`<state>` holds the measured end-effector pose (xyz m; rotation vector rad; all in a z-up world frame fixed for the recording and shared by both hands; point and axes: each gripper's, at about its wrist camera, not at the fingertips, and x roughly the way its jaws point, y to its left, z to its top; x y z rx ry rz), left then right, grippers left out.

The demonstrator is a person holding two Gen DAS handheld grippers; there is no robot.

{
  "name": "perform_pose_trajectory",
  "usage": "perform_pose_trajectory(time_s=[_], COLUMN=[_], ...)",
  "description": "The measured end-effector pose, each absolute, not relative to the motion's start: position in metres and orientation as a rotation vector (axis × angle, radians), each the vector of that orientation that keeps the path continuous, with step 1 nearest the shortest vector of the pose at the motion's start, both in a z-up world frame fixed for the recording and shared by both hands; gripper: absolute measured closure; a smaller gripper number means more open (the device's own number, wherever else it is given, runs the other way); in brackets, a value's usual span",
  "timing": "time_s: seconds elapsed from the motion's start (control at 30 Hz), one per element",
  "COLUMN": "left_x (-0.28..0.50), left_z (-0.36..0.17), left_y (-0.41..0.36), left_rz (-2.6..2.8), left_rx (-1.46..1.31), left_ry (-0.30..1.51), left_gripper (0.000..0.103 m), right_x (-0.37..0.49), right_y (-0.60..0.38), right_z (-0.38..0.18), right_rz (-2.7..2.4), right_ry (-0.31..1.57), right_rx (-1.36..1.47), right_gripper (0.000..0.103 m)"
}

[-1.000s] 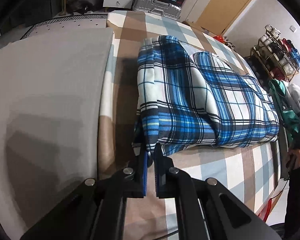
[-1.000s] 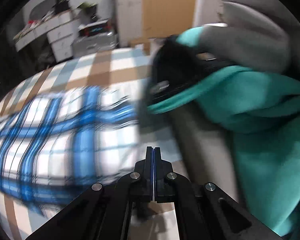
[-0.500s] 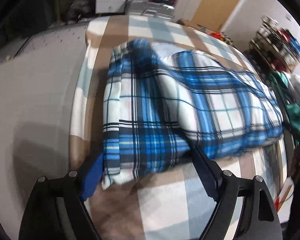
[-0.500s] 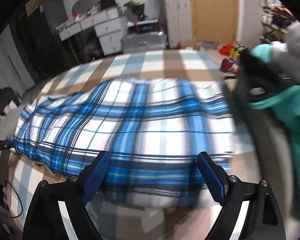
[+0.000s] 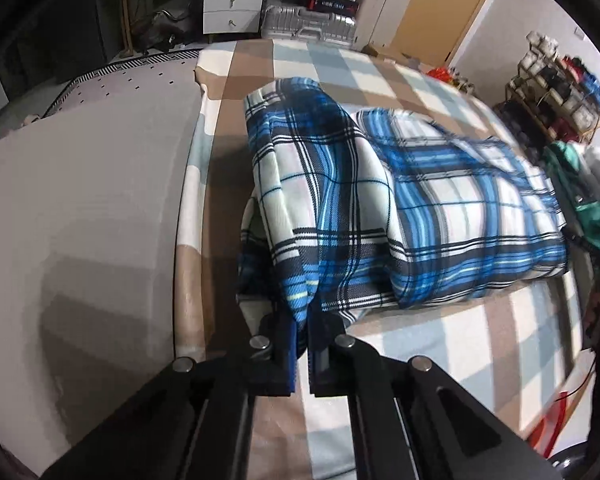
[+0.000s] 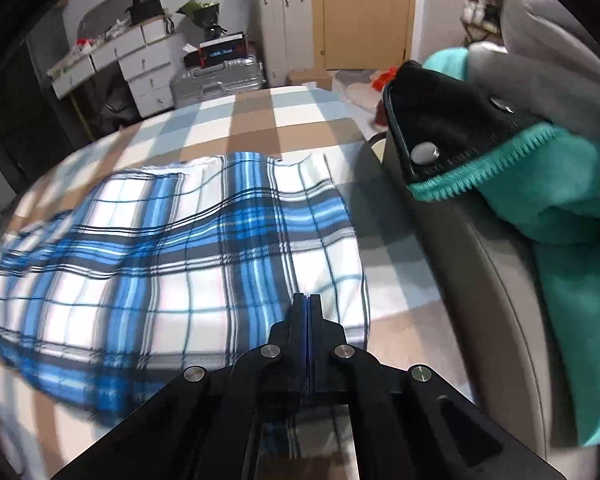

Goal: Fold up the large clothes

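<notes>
A blue, white and black plaid cloth (image 5: 440,220) lies folded in a long bundle across the checked bed sheet (image 5: 500,340). My left gripper (image 5: 303,322) is shut on its near left corner, and a fold of cloth rises in a ridge from the pinch. In the right wrist view the same plaid cloth (image 6: 180,260) spreads to the left. My right gripper (image 6: 308,300) has its jaws closed together on the cloth's near right edge. Only a thin layer is caught there; the pinched part is hidden by the fingers.
Bare grey mattress (image 5: 80,200) fills the left. On the right, a teal garment (image 6: 560,220) and a black-and-grey one hang over a beige panel (image 6: 480,280). A silver suitcase (image 5: 308,26), white drawers (image 5: 228,0) and a shoe rack (image 5: 560,92) stand beyond the bed.
Both grippers stood wide open over the cloth half a second ago and have now closed on it. The left corner has bunched up into a raised fold.
</notes>
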<state>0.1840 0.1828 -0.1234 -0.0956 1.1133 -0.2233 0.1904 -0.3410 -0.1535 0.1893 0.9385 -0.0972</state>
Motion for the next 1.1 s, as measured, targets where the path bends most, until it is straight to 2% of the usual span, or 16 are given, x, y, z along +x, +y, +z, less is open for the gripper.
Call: perform_pose_trajectory(time_s=[0.03, 0.07, 0.1, 0.13, 0.17, 0.2, 0.37, 0.63, 0.67, 0.7, 0.73, 0.77, 0.8, 0.9, 1.1], left_x=[0.183, 0.181, 0.182, 0.182, 0.182, 0.183, 0.190, 0.197, 0.198, 0.198, 0.199, 0.199, 0.199, 0.199, 0.195], left_z=[-0.119, -0.116, -0.114, -0.112, -0.110, -0.109, -0.107, -0.100, -0.099, -0.098, -0.098, -0.096, -0.096, -0.099, -0.109], left_y=[0.181, 0.177, 0.175, 0.172, 0.172, 0.172, 0.177, 0.175, 0.177, 0.177, 0.178, 0.178, 0.178, 0.177, 0.181], left_rz=[-0.226, -0.231, -0.235, -0.239, -0.248, -0.253, -0.271, -0.327, -0.332, -0.342, -0.351, -0.356, -0.360, -0.363, -0.380], left_rx=[-0.089, -0.077, -0.070, -0.067, -0.070, -0.075, -0.101, -0.120, -0.126, -0.134, -0.138, -0.131, -0.123, -0.101, -0.097], left_ry=[1.098, 1.087, 1.079, 1.071, 1.072, 1.069, 1.066, 1.051, 1.048, 1.047, 1.043, 1.036, 1.033, 1.034, 1.041], left_gripper=[0.103, 0.103, 0.103, 0.103, 0.103, 0.103, 0.103, 0.103, 0.103, 0.103, 0.103, 0.103, 0.103, 0.103, 0.103], right_x=[0.185, 0.178, 0.170, 0.163, 0.154, 0.145, 0.124, 0.142, 0.145, 0.153, 0.162, 0.169, 0.177, 0.182, 0.199], right_y=[-0.340, -0.334, -0.325, -0.314, -0.300, -0.283, -0.188, -0.040, -0.034, -0.027, -0.025, -0.025, -0.028, -0.039, -0.071], right_z=[-0.150, -0.146, -0.142, -0.138, -0.133, -0.129, -0.130, -0.169, -0.172, -0.177, -0.181, -0.182, -0.179, -0.167, -0.155], right_rz=[-0.028, 0.016, 0.059, 0.103, 0.152, 0.201, 0.329, 0.391, 0.401, 0.403, 0.396, 0.396, 0.411, 0.434, 0.397], right_ry=[0.934, 0.926, 0.912, 0.891, 0.865, 0.842, 0.780, 0.649, 0.653, 0.664, 0.686, 0.704, 0.723, 0.741, 0.772], right_rx=[0.227, 0.230, 0.214, 0.197, 0.174, 0.138, -0.197, -0.742, -0.761, -0.785, -0.790, -0.774, -0.736, -0.664, -0.528], right_gripper=[0.097, 0.088, 0.066, 0.053, 0.033, 0.029, 0.026, 0.028, 0.037, 0.051, 0.053, 0.059, 0.075, 0.095, 0.098])
